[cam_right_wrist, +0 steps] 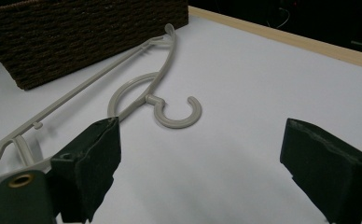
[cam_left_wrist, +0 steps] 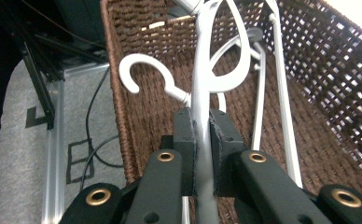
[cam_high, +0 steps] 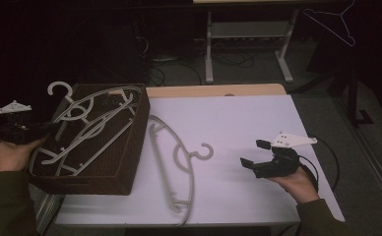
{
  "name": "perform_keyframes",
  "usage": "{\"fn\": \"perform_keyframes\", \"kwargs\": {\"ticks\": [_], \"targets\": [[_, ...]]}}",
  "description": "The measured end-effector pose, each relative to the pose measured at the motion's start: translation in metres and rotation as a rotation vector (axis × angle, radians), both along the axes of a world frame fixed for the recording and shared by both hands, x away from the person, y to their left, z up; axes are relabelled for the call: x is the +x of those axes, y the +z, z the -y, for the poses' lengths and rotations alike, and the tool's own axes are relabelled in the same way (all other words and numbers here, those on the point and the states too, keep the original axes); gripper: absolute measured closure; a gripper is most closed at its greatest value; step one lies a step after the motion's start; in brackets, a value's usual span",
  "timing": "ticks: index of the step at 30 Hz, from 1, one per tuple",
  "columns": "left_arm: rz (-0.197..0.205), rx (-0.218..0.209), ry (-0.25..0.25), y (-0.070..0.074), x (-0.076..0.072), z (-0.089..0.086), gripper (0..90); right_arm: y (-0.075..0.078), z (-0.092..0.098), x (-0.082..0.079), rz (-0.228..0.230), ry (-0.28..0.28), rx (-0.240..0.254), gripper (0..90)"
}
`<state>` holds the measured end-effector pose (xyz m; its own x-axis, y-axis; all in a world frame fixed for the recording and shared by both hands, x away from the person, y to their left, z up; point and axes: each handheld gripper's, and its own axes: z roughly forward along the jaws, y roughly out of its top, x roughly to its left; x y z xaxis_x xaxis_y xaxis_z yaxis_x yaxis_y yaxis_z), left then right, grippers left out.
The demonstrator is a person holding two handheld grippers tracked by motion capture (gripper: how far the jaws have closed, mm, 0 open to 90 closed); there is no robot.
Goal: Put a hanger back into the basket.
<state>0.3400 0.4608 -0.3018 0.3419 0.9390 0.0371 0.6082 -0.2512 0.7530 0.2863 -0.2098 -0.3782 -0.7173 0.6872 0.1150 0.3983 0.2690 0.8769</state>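
Observation:
A brown wicker basket (cam_high: 139,135) stands on the left of the white table (cam_high: 258,118), with several white hangers (cam_high: 88,125) lying across it. My left gripper (cam_high: 55,129) reaches in at the basket's left rim. In the left gripper view, the gripper (cam_left_wrist: 202,137) is shut on the thin bar of a white hanger (cam_left_wrist: 202,79), whose hook (cam_left_wrist: 137,74) curls left against the basket wall (cam_left_wrist: 142,107). A beige hanger (cam_high: 179,162) lies flat on the table beside the basket. My right gripper (cam_high: 254,153) is open to the right of its hook (cam_right_wrist: 177,114), apart from it.
The table's wooden far edge (cam_high: 213,91) runs behind the white surface. Another table's white legs (cam_high: 208,49) and cables stand on the floor beyond. A white hanger (cam_high: 334,22) hangs at the upper right. A rack frame (cam_high: 356,98) stands right of the table.

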Motion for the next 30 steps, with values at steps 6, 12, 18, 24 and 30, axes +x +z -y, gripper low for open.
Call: {"fn": "perform_keyframes", "kwargs": {"ticks": [6,12,18,24,30], "targets": [[-0.028,0.020,-0.004,-0.008,0.008,0.006,82.8,0.000,0.000,0.000,0.006,0.003,0.000,11.5],[-0.049,0.039,-0.003,-0.017,0.015,0.011,82.8,0.000,0.000,0.000,0.007,0.000,0.004,11.5],[-0.082,0.025,0.000,-0.031,0.021,0.011,82.5,0.001,0.001,0.000,0.005,0.000,0.002,11.5],[-0.107,0.006,-0.019,-0.039,0.018,0.008,76.2,0.001,0.001,0.000,0.004,-0.001,0.001,11.5],[-0.074,-0.024,-0.023,-0.035,0.016,0.010,57.7,0.002,0.000,-0.001,0.009,0.004,0.003,11.5]]}}
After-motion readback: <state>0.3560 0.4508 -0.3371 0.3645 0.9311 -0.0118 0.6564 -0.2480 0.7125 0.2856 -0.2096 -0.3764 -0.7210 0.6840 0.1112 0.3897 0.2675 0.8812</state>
